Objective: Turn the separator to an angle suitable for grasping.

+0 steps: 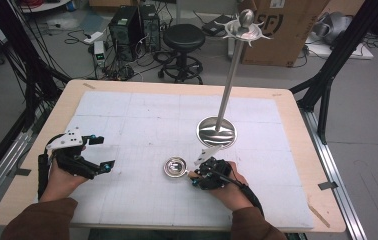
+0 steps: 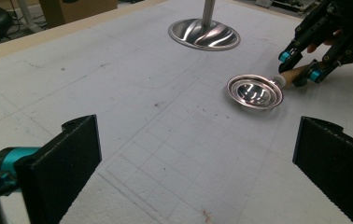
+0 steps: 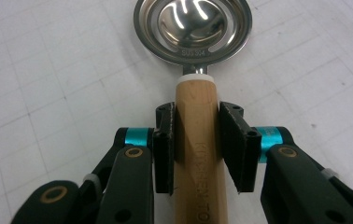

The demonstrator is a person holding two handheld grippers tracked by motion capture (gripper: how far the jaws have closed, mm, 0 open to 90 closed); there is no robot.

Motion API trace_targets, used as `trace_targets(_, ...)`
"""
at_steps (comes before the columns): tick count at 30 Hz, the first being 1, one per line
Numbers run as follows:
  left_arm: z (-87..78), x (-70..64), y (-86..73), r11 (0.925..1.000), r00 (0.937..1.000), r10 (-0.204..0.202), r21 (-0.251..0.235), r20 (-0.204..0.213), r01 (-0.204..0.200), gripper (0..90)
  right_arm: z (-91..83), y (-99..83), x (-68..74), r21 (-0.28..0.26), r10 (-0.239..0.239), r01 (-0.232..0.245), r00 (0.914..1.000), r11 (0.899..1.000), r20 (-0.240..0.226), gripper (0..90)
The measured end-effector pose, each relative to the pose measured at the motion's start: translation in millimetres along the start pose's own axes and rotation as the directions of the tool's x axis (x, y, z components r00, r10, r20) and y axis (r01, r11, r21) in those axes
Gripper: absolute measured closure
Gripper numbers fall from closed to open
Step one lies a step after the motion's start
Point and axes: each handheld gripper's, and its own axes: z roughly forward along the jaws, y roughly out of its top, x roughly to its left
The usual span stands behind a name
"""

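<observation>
Right gripper [image 3: 197, 140] clamped on the wooden handle [image 3: 198, 154] of a steel strainer ladle [image 1: 175, 166]; bowl lies on the desk [image 1: 142, 125], near centre, just left of that hand. Left gripper [image 1: 99, 152] spread wide, empty, well apart at left. Tall hanging stand [image 1: 217, 131] at far right of the ladle. Grasp step looks done; next probably lift, keep level, raise toward the stand's top hooks [image 1: 244, 30].
</observation>
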Motion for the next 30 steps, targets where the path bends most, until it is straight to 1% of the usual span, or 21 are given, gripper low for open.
trace_targets(1,0.0,-0.1,0.0,1.0,1.0,0.0,0.001,-0.001,0.0,1.6,-0.9,-0.9,-1.1,0.002,0.006,-0.006,1.0,1.0,-0.002,67.1)
trace_targets(4,0.1,-0.3,0.0,1.0,1.0,-0.001,0.0,-0.002,0.001,1.6,-2.2,-4.2,-6.0,-0.003,0.004,-0.004,1.0,1.0,0.002,67.1)
trace_targets(5,0.1,-0.3,0.0,1.0,1.0,0.0,0.001,-0.002,0.0,1.6,-2.7,-5.5,-6.5,0.001,0.019,-0.019,0.9998,1.0,0.003,67.1)
trace_targets(6,0.2,-0.3,0.0,1.0,1.0,-0.001,0.001,-0.002,0.001,1.6,-2.7,-6.7,-8.0,-0.001,0.019,-0.019,0.9998,1.0,0.002,67.1)
trace_targets(8,0.4,-0.3,-0.1,1.0,1.0,-0.001,0.001,-0.001,0.001,1.6,-2.5,-8.4,-9.0,0.007,0.037,-0.037,0.9993,0.999,0.002,67.0)
trace_targets(12,0.3,-0.3,0.0,1.0,1.0,-0.001,0.001,-0.002,0.001,1.6,-0.8,-8.3,-8.8,0.009,0.024,-0.024,0.9996,1.0,0.011,66.5)
trace_targets(15,-0.3,0.0,0.0,1.0,1.0,-0.001,0.0,-0.001,0.001,1.6,-2.2,-8.5,-8.7,0.008,0.029,-0.029,0.9995,1.0,0.016,64.4)
trace_targets(16,-0.4,-0.1,0.0,1.0,1.0,-0.002,-0.002,-0.002,0.002,1.6,-3.4,-8.7,-8.7,0.005,0.036,-0.036,0.9992,0.999,0.018,62.6)
trace_targets(20,-1.0,0.2,0.1,1.0,1.0,-0.003,-0.003,-0.003,0.003,1.6,-8.2,-11.9,-8.5,0.013,0.069,-0.069,0.9974,0.998,0.021,61.2)
trace_targets(21,-1.2,0.4,0.2,1.0,1.0,-0.003,-0.004,-0.003,0.003,1.6,-9.3,-13.1,-8.3,0.02,0.06,-0.061,0.9977,0.998,0.031,61.2)
trace_targets(23,-1.3,0.5,0.1,1.0,1.0,-0.003,-0.004,-0.004,0.003,1.6,-10.3,-14.9,-6.8,0.029,0.065,-0.065,0.9975,0.997,0.028,62.0)
trace_targets(24,-1.1,0.3,0.2,1.0,1.0,-0.003,-0.004,-0.004,0.003,1.6,-10.1,-15.3,-6.1,0.036,0.06,-0.061,0.9976,0.997,0.033,65.0)
trace_targets(27,-0.8,-0.1,0.3,1.0,1.0,0.0,-0.005,-0.003,0.0,1.6,-7.4,-14.4,-3.5,0.043,0.034,-0.035,0.9987,0.998,0.038,66.3)
trace_targets(30,-0.4,0.0,0.3,1.0,1.0,-0.003,-0.004,-0.002,0.003,1.6,-4.4,-10.8,-1.6,0.042,0.016,-0.018,0.9993,0.999,0.033,66.5)
